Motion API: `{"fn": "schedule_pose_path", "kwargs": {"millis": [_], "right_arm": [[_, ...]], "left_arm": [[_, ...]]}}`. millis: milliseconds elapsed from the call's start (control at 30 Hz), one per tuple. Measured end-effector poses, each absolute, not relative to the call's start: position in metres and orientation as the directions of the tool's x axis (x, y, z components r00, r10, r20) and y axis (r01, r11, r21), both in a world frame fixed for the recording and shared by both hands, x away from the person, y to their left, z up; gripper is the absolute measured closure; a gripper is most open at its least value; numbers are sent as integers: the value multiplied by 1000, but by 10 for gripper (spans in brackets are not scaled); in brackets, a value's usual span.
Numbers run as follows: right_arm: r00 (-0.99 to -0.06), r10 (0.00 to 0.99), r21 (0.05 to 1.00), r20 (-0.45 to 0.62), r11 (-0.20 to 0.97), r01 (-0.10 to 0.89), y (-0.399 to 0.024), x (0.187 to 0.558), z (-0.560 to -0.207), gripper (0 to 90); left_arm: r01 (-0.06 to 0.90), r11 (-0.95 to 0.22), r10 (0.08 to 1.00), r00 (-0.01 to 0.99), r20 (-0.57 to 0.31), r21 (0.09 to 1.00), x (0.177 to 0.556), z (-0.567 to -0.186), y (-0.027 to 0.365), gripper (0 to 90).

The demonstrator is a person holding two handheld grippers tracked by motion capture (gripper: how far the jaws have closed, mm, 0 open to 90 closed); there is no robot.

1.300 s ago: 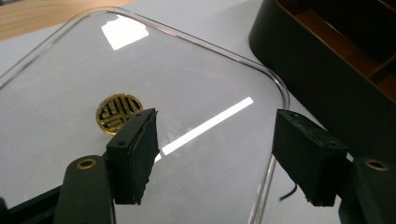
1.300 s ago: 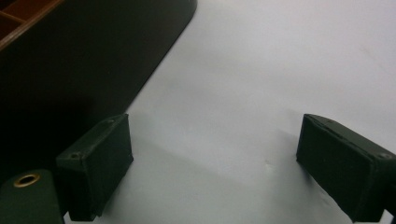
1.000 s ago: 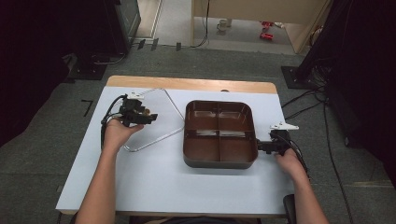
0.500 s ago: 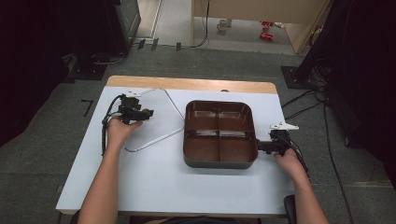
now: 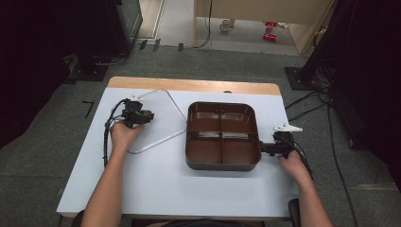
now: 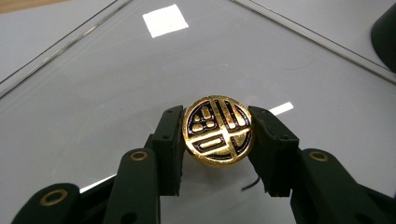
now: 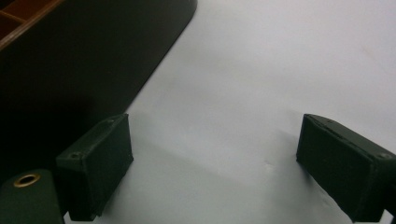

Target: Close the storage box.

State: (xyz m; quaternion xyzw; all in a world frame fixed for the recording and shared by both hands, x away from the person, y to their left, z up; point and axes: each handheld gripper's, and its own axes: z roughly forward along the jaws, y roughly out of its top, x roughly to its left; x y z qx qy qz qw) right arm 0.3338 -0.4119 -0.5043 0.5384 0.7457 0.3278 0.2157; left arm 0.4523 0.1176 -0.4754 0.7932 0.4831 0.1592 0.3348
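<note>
The round gold-and-black embossed knob [image 6: 217, 136] on the clear flat lid [image 6: 116, 79] sits clamped in my left tool [image 6: 217, 140] on the tabletop [image 5: 189, 184], my right tool [image 7: 212, 163] stands wide, and the shallow grip risks slipping when lifted.

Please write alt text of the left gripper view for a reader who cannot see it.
The left gripper has just closed its two black jaws on a round gold-and-black knob, one jaw on each side. The knob sits on a clear lid lying on the white table.
</note>
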Motion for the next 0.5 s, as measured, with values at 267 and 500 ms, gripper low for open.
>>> {"fn": "schedule_pose_path", "kwargs": {"millis": [267,500], "right_arm": [[-327,944,722,32,205,661,-412,334,-504,100],[-327,944,721,32,204,662,-412,334,-504,99]], "left_arm": [[661,-309,869,488,-79,684,453,-474,119,593],[650,-333,856,513,-71,683,450,-466,121,594]]}}
